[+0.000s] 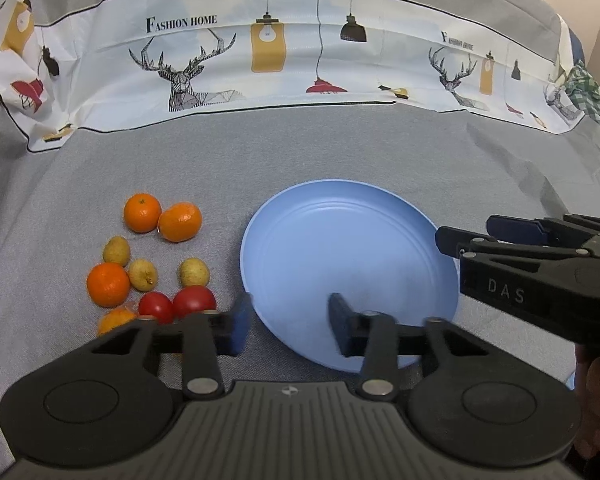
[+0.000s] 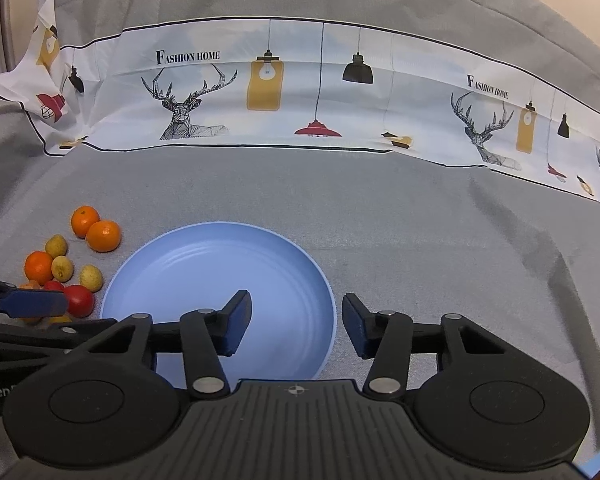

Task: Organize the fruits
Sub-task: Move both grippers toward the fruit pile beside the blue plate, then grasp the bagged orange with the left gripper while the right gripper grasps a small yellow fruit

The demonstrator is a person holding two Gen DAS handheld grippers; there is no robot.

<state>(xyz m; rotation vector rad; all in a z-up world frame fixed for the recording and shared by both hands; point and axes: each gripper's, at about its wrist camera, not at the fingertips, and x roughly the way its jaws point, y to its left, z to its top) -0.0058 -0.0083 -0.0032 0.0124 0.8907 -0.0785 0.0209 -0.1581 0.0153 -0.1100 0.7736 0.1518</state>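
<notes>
An empty blue plate [image 1: 348, 248] lies on grey cloth; it also shows in the right wrist view [image 2: 220, 264]. Left of it lies a cluster of fruit: several oranges [image 1: 142, 213] [image 2: 103, 236], three yellowish small fruits [image 1: 194, 273] [image 2: 91, 278] and two red tomatoes [image 1: 194, 300] [image 2: 78, 300]. My left gripper [image 1: 288, 326] is open and empty over the plate's near left rim, beside the tomatoes. My right gripper [image 2: 296, 322] is open and empty over the plate's near right rim; it shows in the left wrist view [image 1: 480, 234] at the plate's right edge.
A printed white cloth [image 1: 268, 56] with deer and lamps stands along the back of the grey surface [image 2: 440, 240]. A green checked cloth [image 1: 596, 100] lies at the far right.
</notes>
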